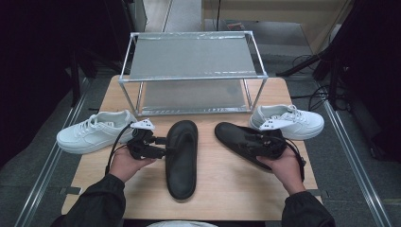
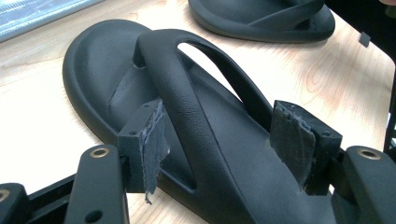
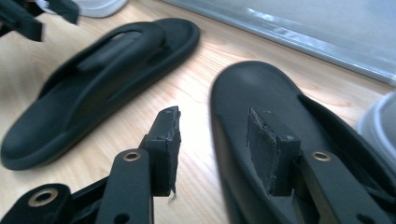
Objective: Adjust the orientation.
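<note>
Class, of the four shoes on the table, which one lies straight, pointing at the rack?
The black foam sandal by the left tongs; the other sandal and both white sneakers lie angled.

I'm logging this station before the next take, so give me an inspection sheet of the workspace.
Surface: wooden table, bare at the front.
Job's things: two black sandals, left sandal and right sandal; two white sneakers; metal two-tier rack, shelves bare.
Clutter: nothing seen.
Grippers: left hand-held gripper open, astride the left sandal's strap; right hand-held gripper open, astride the right sandal's edge.
Cables: black gripper cable; floor cables.
Surroundings: grey floor, dark stands.
</note>
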Demonstrator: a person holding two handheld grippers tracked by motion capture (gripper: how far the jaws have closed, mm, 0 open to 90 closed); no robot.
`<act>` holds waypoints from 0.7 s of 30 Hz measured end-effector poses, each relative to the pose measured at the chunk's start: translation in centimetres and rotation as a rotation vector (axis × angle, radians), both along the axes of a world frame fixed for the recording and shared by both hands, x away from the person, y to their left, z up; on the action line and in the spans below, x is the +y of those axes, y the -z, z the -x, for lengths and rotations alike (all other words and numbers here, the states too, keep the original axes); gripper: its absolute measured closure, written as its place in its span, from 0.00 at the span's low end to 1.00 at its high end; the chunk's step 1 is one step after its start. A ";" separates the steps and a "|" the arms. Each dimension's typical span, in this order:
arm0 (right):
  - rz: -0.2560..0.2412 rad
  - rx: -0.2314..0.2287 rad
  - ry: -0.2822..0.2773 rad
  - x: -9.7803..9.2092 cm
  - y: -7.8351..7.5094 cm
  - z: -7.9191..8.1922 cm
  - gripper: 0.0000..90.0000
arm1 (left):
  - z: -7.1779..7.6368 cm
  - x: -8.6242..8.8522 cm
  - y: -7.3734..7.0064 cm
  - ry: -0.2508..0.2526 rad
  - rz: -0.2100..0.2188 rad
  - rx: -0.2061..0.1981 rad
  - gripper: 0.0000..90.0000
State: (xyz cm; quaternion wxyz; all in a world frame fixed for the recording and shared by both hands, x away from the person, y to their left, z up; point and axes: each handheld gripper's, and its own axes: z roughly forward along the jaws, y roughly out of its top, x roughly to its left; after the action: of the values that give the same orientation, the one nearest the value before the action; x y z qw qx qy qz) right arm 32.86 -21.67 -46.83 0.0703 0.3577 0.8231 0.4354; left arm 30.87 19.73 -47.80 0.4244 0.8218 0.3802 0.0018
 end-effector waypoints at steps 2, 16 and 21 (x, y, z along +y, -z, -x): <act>0.007 0.009 0.002 -0.3 0.4 -0.7 0.64 | 0.0 0.0 0.0 0.000 0.001 0.004 0.40; 0.071 0.096 -0.053 1.7 2.9 -3.1 0.69 | 1.0 1.0 0.0 -0.038 0.003 -0.005 0.40; 0.076 0.106 -0.035 1.7 2.8 -3.5 0.77 | 1.2 1.3 0.0 -0.049 0.002 -0.007 0.40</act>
State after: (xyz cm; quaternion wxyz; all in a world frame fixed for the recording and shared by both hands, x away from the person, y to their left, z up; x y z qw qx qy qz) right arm 36.32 -19.95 -49.66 0.0326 0.3628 0.8478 0.3853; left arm 29.65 21.07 -47.77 0.4264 0.8118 0.3987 0.0148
